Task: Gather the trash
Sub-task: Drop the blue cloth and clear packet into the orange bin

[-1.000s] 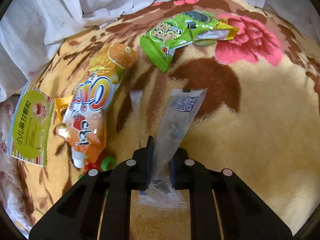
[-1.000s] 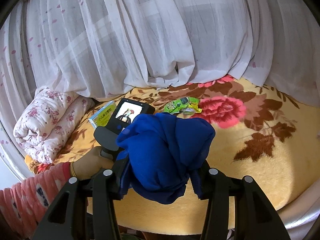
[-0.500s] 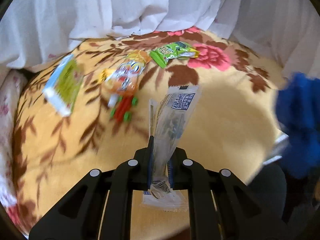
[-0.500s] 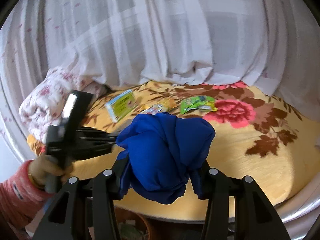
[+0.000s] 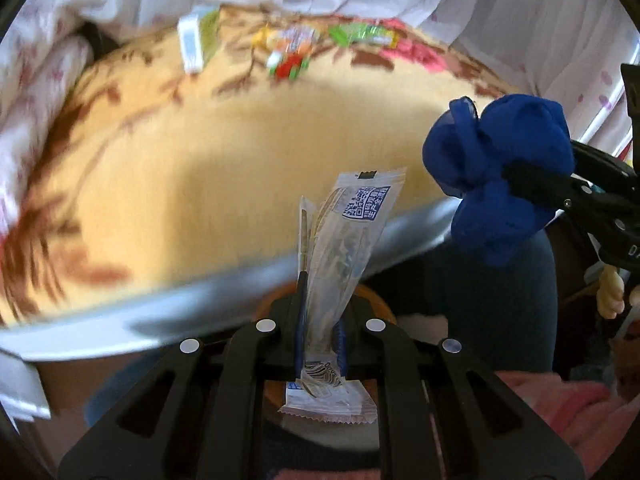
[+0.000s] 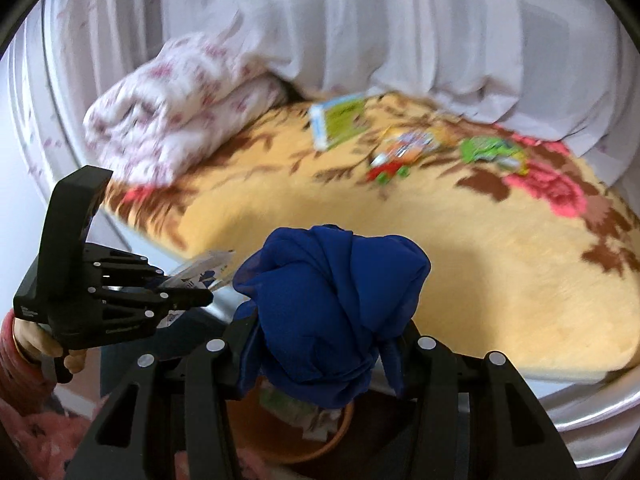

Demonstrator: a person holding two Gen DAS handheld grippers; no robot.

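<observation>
My left gripper (image 5: pixel 319 330) is shut on a clear plastic wrapper (image 5: pixel 340 248) with a blue printed label, held upright past the bed's near edge. It shows in the right wrist view too, left gripper (image 6: pixel 200 300) at the left with the wrapper (image 6: pixel 204 272) sticking out. My right gripper (image 6: pixel 320 344) is shut on a bundled blue cloth (image 6: pixel 332 308), also seen as the blue cloth (image 5: pixel 496 176) at the right of the left wrist view. An orange bin (image 6: pixel 320 444) with wrappers inside sits below the cloth; its rim (image 5: pixel 372 296) peeks behind the left fingers.
On the yellow floral blanket (image 6: pixel 440 240) lie a green box (image 6: pixel 340 120), an orange snack bag (image 6: pixel 408 144) and a green snack bag (image 6: pixel 488 150) at the far side. A folded floral quilt (image 6: pixel 172 120) sits at the bed's left. White curtains (image 6: pixel 360 20) hang behind.
My left gripper has pulled back with the wrapper from over the blanket to beyond the bed's edge, above the bin. The right gripper with the blue cloth has swung lower, bringing the bin into view.
</observation>
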